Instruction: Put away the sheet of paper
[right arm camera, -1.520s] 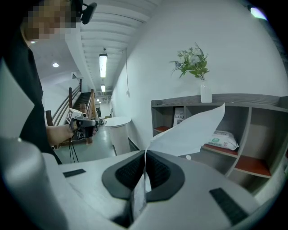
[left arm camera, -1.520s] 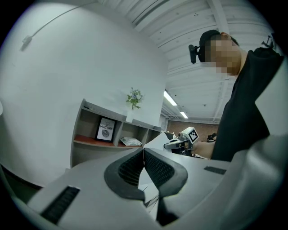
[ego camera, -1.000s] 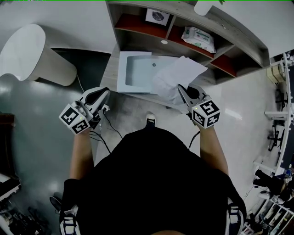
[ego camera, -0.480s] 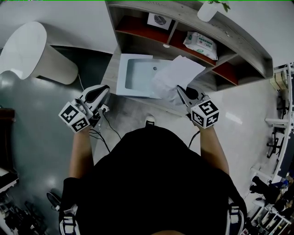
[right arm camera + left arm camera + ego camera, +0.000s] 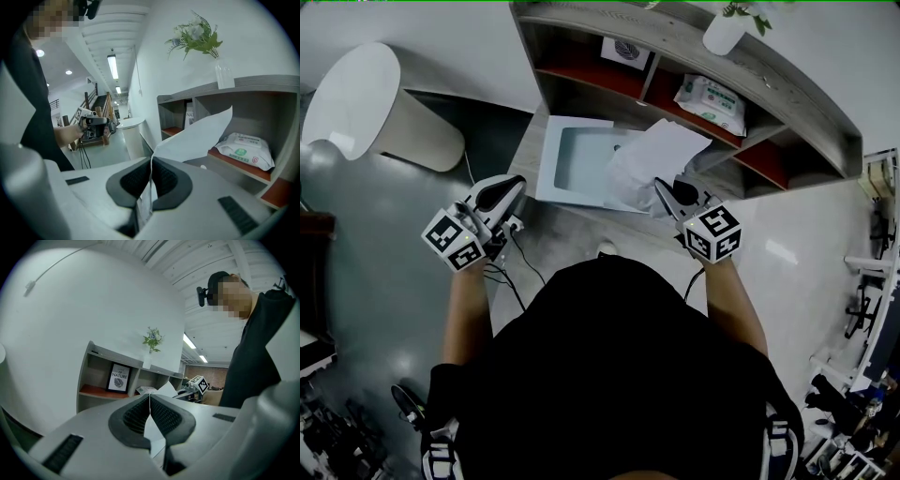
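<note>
The white sheet of paper (image 5: 652, 161) is held by its near edge, and its free end curls up over the right side of an open white drawer (image 5: 546, 161) under the shelf unit. My right gripper (image 5: 660, 186) is shut on that edge. In the right gripper view the paper (image 5: 197, 135) rises from between the closed pads toward the shelf. My left gripper (image 5: 516, 185) hovers left of the drawer's near corner, its pads pressed together with nothing between them (image 5: 149, 405).
The grey shelf unit (image 5: 787, 89) holds a framed print (image 5: 623, 52), a pack of wipes (image 5: 708, 94) and a vase with a plant (image 5: 722, 33). A white round bin (image 5: 366, 103) stands at the left. Cables (image 5: 511, 272) trail on the floor.
Both grippers have moved forward toward the shelf unit. The paper has travelled with the right gripper, further over the drawer.
</note>
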The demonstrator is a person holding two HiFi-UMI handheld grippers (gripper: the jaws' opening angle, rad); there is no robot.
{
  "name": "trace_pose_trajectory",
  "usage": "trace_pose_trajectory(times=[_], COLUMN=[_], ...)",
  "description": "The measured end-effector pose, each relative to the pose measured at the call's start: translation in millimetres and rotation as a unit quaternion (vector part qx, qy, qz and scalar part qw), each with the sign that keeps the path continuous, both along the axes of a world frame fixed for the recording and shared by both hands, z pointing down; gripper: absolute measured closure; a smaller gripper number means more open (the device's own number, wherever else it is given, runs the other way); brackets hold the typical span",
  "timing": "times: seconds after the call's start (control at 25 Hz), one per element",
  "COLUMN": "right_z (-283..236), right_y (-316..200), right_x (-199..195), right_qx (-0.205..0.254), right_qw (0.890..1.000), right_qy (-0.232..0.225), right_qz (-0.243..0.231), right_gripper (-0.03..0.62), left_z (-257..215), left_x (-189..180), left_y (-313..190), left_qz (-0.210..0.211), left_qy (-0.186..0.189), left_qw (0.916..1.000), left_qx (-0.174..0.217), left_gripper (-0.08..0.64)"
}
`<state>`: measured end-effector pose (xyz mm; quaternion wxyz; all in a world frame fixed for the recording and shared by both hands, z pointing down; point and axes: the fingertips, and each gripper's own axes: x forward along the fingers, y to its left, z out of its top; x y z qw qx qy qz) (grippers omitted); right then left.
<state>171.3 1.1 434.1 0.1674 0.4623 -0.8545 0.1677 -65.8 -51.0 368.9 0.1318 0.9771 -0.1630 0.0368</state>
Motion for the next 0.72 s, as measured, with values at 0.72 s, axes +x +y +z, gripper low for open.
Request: trace_pose_trajectory(times=[0.72], right_z=[15], right_y=[-24], right_x=[8], right_qx=[-0.006], right_qw=[0.997], right_qy=[-0.014], right_qz=[-0.070], right_gripper=[0.578], left_z=[-1], left_x=[37], left_y=[-1], left_qz=[-0.025], left_qy=[-0.014], left_qw=[0.9996], left_qx=[0.007], left_gripper=[0.541])
